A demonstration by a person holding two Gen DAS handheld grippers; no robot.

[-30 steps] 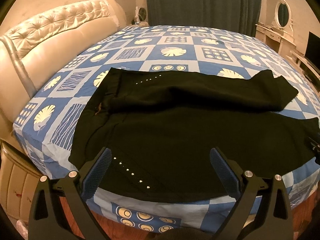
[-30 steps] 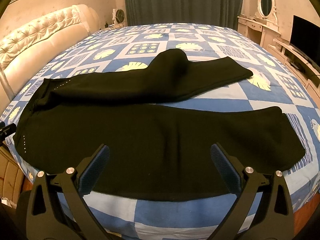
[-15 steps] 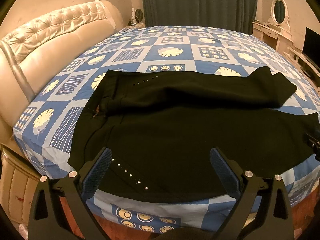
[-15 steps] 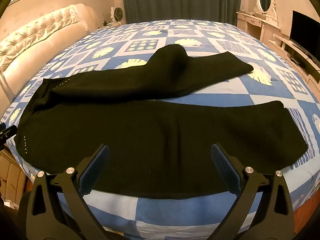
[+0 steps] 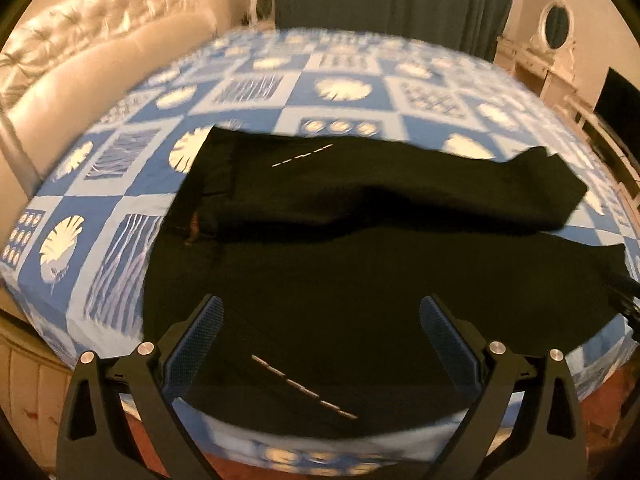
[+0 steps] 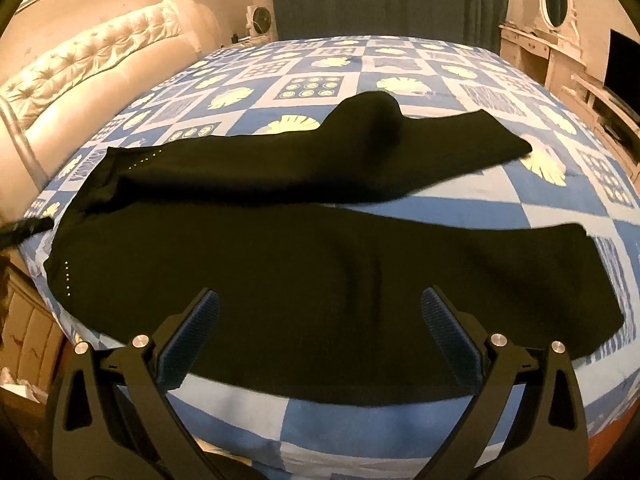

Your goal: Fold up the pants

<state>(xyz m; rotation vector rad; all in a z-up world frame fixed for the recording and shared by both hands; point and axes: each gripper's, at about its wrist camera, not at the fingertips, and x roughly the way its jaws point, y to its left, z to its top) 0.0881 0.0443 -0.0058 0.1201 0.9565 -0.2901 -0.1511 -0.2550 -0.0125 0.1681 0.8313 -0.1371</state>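
The pants (image 6: pixel 320 272) lie spread along the bed's (image 6: pixel 360 420) near edge, legs apart, ready for folding. Left gripper (image 5: pixel 320 344) hovers over the waist end, right gripper (image 6: pixel 320 332) over the near leg, jaws wide, empty.

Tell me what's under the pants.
The pants lie spread on the blue patterned bedsheet, which shows all around them. Whatever lies directly beneath the black fabric is covered.
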